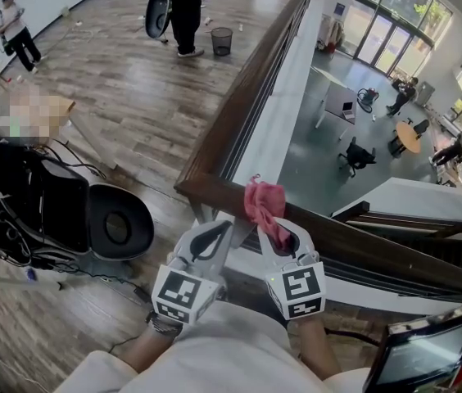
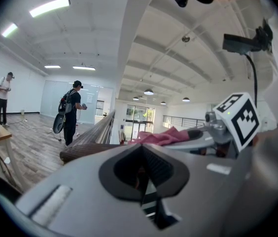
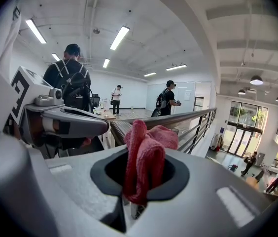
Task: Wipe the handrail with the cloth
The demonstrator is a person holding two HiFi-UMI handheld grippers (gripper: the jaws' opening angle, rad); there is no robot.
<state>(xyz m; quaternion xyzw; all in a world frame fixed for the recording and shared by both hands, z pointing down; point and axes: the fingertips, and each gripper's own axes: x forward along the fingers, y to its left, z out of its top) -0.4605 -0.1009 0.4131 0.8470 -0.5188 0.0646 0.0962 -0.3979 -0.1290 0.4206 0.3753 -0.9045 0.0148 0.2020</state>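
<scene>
A dark brown wooden handrail [image 1: 255, 80] runs away from me and turns a corner [image 1: 206, 188] just ahead of both grippers. My right gripper [image 1: 279, 229] is shut on a pink cloth [image 1: 264, 205], which bunches out of its jaws above the rail's near stretch. The cloth [image 3: 146, 157] fills the jaw gap in the right gripper view, with the handrail [image 3: 178, 118] behind it. My left gripper [image 1: 212, 237] sits just left of it, jaws together and empty. In the left gripper view the cloth [image 2: 161, 136] and the rail [image 2: 92, 144] show beyond the left gripper [image 2: 144, 174].
Beyond the rail is an open drop to a lower floor [image 1: 362, 137]. A black chair with cables [image 1: 43, 211] stands at my left. Two people [image 1: 183, 11] [image 1: 14, 29] stand far off on the wooden floor, near a bin [image 1: 222, 41]. A monitor [image 1: 428, 354] sits at my right.
</scene>
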